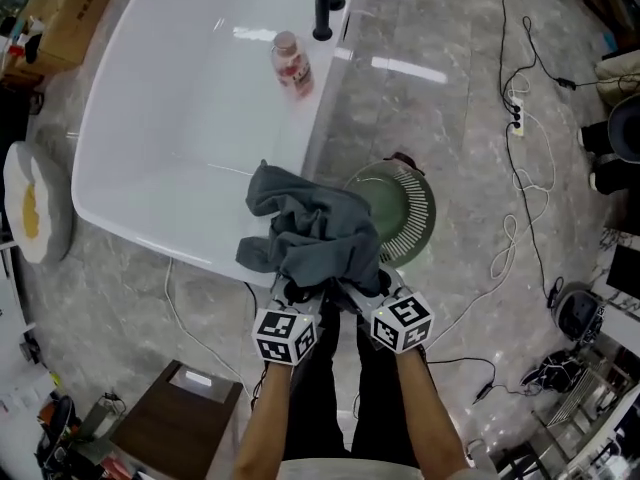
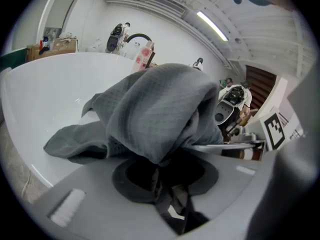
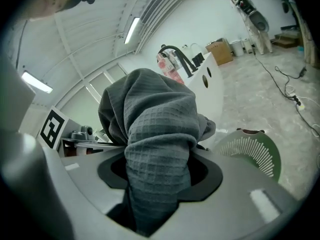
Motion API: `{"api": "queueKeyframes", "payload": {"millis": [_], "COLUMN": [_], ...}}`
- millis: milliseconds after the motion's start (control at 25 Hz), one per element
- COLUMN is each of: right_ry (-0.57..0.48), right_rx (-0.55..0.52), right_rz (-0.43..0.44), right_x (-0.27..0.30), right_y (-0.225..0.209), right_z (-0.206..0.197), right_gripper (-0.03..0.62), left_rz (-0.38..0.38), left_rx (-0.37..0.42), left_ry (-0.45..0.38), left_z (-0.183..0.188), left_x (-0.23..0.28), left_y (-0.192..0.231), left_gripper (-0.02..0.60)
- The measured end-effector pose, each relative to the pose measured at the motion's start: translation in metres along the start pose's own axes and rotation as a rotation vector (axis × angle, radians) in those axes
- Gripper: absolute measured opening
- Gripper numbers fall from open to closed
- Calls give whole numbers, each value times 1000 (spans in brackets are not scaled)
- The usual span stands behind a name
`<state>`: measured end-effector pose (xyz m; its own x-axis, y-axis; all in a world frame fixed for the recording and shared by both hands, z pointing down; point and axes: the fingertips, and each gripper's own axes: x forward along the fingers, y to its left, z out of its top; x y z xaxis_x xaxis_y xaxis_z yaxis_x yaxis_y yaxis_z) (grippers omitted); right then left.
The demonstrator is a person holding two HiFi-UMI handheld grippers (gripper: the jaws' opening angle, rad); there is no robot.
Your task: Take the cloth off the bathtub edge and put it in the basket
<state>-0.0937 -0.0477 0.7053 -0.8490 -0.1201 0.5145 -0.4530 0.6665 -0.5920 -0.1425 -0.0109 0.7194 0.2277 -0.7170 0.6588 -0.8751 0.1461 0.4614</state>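
A grey waffle-weave cloth (image 1: 315,228) hangs bunched over the near corner of the white bathtub (image 1: 150,236), lifted in a heap between both grippers. My left gripper (image 1: 300,296) is shut on its left part; in the left gripper view the cloth (image 2: 155,109) is drawn into the jaw opening of the left gripper (image 2: 161,178). My right gripper (image 1: 364,290) is shut on the right part, where a thick fold of cloth (image 3: 155,134) fills the jaws of the right gripper (image 3: 155,186). The round green basket (image 1: 415,213) stands on the floor just right of the tub, below the cloth's right side; the basket (image 3: 252,151) also shows beside the right jaws.
A pink-labelled bottle (image 1: 291,63) and a black faucet (image 1: 323,8) stand on the tub's right rim. Black and white cables (image 1: 520,178) trail over the marble floor at right. A cardboard box (image 1: 65,13) sits far left, a brown cabinet (image 1: 185,418) near left.
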Motion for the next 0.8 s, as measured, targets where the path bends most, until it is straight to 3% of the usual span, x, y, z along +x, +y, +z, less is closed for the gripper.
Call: {"api": "queueKeyframes", "payload": {"millis": [320,800], "right_ry": [-102,-132], "right_rx": [102,149], "right_rz": [-80,-162], "right_x": [-51,-103], "right_y": [-42,-90], "right_z": [0,-5], "right_gripper": [216,212], "left_rz": [-95,-166], "left_rx": [46,65], "left_ry": [54,114], "left_z": [-4,-19], "left_x": [35,75], "left_y": [-54,-113], "left_gripper": [160,152]}}
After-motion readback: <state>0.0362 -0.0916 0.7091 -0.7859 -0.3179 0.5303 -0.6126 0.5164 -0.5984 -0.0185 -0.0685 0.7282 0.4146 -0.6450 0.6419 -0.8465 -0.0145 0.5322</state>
